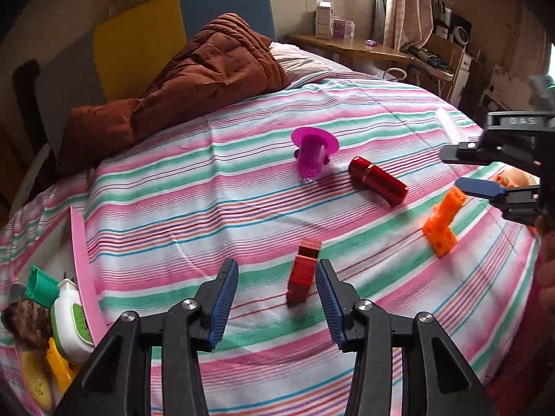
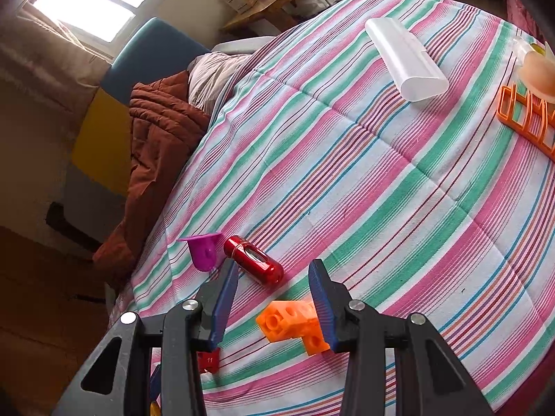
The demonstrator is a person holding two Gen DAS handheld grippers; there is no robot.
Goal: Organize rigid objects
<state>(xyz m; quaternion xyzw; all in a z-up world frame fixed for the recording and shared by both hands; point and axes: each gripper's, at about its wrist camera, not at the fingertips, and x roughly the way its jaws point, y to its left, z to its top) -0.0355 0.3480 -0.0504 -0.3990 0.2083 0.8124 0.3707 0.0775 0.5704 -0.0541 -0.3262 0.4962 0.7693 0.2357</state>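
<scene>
On the striped bedspread (image 1: 208, 208) lie a red block (image 1: 302, 274), a red metallic cylinder (image 1: 377, 180), a purple flanged piece (image 1: 312, 150) and an orange holed block (image 1: 444, 222). My left gripper (image 1: 277, 277) is open, low over the bed; the red block lies between its fingers, close to the right one. My right gripper (image 2: 274, 284) is open above the orange block (image 2: 295, 322), which touches its right finger. It also shows in the left wrist view (image 1: 461, 170). The cylinder (image 2: 253, 260) and purple piece (image 2: 204, 249) lie just beyond.
A pink tray (image 1: 86, 270) at the left holds several small items. A white plastic case (image 2: 404, 59), an orange rack (image 2: 527, 121) and a peach item (image 2: 537, 72) lie at the right. A brown quilt (image 1: 194, 79) is bunched at the headboard.
</scene>
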